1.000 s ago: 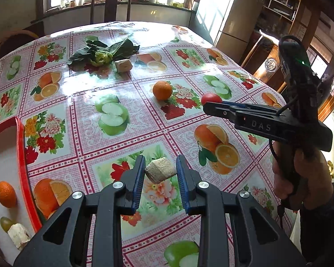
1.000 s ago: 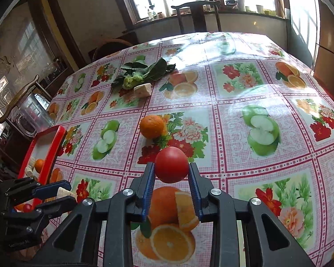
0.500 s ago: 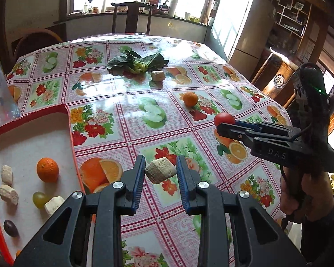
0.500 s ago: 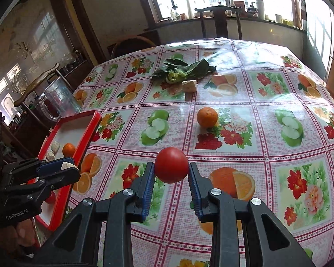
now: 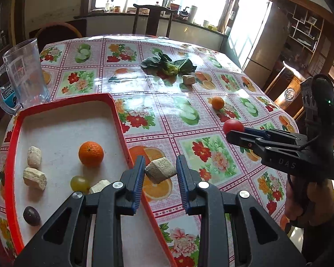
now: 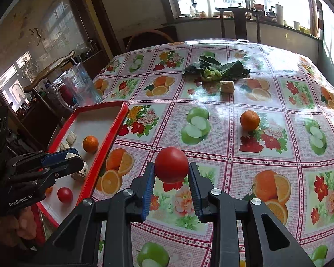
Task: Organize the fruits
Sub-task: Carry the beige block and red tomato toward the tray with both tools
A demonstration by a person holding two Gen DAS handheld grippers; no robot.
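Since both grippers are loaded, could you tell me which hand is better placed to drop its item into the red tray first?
Left: the left gripper, holding the beige chunk, is at the red tray rim; the right gripper with its tomato is farther away.

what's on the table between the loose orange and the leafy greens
Only a pale chunk, lying just in front of the leafy greens; the tablecloth from it to the loose orange is bare, clearest in the right wrist view.

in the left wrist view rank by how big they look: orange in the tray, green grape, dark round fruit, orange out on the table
1. orange in the tray
2. green grape and dark round fruit, about alike
3. orange on the table, though it lies farther from the camera, so it may really match the tray one
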